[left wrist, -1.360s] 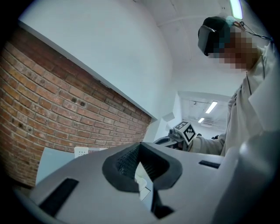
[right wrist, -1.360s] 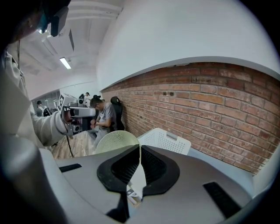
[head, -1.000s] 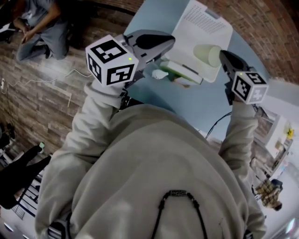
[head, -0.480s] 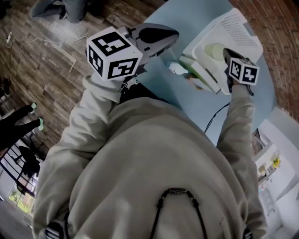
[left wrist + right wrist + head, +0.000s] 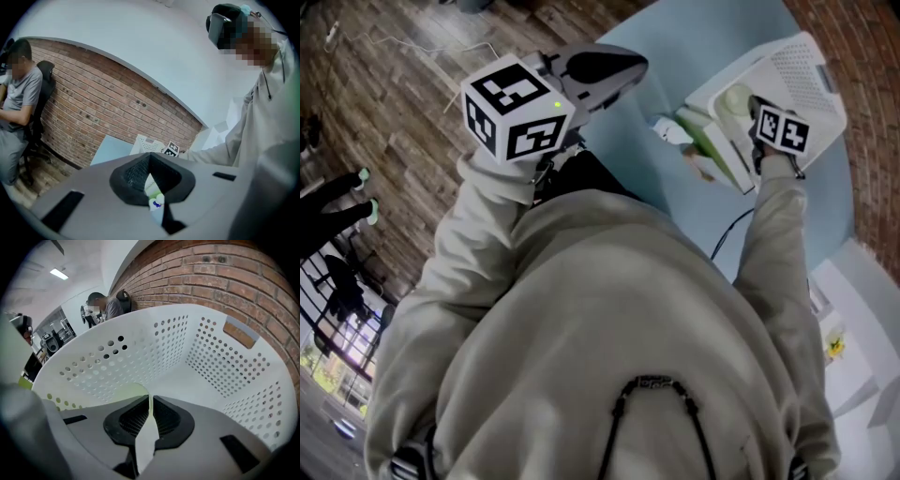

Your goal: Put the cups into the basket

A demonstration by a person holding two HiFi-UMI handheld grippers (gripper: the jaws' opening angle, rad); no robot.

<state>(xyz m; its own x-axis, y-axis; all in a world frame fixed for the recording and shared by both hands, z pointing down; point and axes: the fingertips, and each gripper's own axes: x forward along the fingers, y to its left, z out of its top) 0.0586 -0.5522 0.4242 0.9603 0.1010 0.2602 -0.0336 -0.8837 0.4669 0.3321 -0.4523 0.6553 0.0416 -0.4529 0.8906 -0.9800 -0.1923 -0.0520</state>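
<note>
A white perforated basket (image 5: pixel 806 66) stands on the light blue table (image 5: pixel 675 47) at the far right. My right gripper (image 5: pixel 752 105) reaches into it, shut on the thin wall of a pale green cup (image 5: pixel 733 97). In the right gripper view the cup (image 5: pixel 119 391) curves left of the jaws, its wall pinched between the pads, with the basket's floor and holed walls (image 5: pixel 225 366) just beyond my right gripper (image 5: pixel 150 399). My left gripper (image 5: pixel 628 67) is raised over the table's near left edge, shut with nothing in it (image 5: pixel 150 157).
A small white bottle with a blue cap (image 5: pixel 667 131) and green-and-white items (image 5: pixel 705 150) lie beside the basket's near side. A black cable (image 5: pixel 727 234) runs off the table. Brick wall stands behind the basket. A seated person (image 5: pixel 18 98) is off to the left.
My right gripper has carried the cup farther in over the basket. The left gripper stays raised and shut. The head view has swung, so the table sits higher and farther right.
</note>
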